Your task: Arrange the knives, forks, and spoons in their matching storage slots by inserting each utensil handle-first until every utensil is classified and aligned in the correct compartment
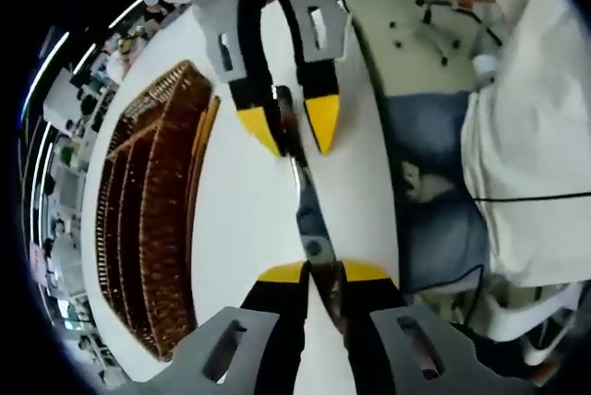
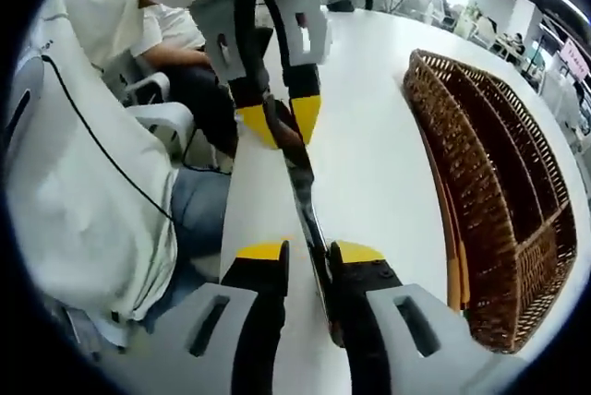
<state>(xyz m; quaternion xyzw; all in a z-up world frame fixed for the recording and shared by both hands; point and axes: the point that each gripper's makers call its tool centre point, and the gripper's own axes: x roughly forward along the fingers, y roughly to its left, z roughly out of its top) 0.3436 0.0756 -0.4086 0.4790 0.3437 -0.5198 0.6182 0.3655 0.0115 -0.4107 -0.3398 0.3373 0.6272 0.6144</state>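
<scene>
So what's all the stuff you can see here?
Knife: one, silvery metal, held above the table between both hand-held grippers, one at each end.
Basket: one, brown wicker with long slots, lying on the table beside the knife; no utensils seen in it.
Table: one, white.
Chair: one, white, beside the table.
Person's clothes: white top, blue trousers.
Left hand-held gripper: grey with yellow tips, shut on knife.
Right hand-held gripper: the same colours, shut on knife.
</scene>
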